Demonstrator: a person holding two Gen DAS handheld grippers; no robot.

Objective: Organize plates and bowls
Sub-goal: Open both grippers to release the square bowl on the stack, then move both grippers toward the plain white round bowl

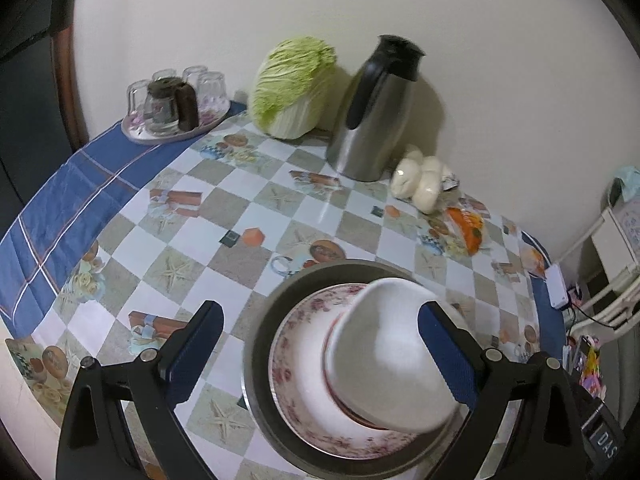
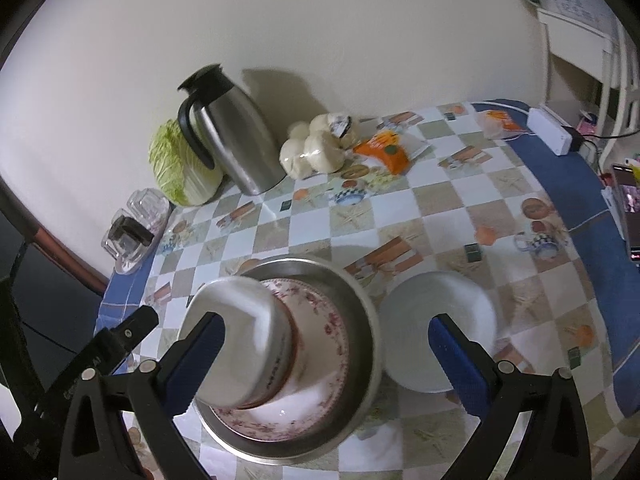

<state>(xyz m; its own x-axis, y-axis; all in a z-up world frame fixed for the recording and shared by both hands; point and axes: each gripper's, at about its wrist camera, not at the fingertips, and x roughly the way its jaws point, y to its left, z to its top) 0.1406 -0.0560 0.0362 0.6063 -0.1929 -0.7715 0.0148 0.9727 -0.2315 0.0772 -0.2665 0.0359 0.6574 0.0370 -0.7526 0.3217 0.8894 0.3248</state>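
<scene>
A steel bowl (image 1: 262, 320) (image 2: 356, 304) stands on the checked tablecloth. A floral plate (image 1: 298, 364) (image 2: 320, 320) lies inside it. A white bowl (image 1: 384, 352) (image 2: 244, 344) sits upside down and tilted on the plate. Both grippers hover over the stack: my left gripper (image 1: 320, 356) and my right gripper (image 2: 326, 364) are open, and neither is closed on anything. A second white bowl (image 2: 424, 320) stands on the table just right of the steel bowl, between the right gripper's fingers (image 2: 456, 360) in that view. The left gripper's body shows at the right wrist view's lower left (image 2: 100, 356).
Along the wall stand a tray of glass cups (image 1: 176, 100) (image 2: 136, 232), a cabbage (image 1: 292, 88) (image 2: 180, 164), a steel thermos jug (image 1: 376, 108) (image 2: 228, 136), bagged buns (image 1: 420, 180) (image 2: 316, 148) and an orange packet (image 1: 468, 228) (image 2: 388, 148). A white power strip (image 2: 552, 132) lies at the table's right edge.
</scene>
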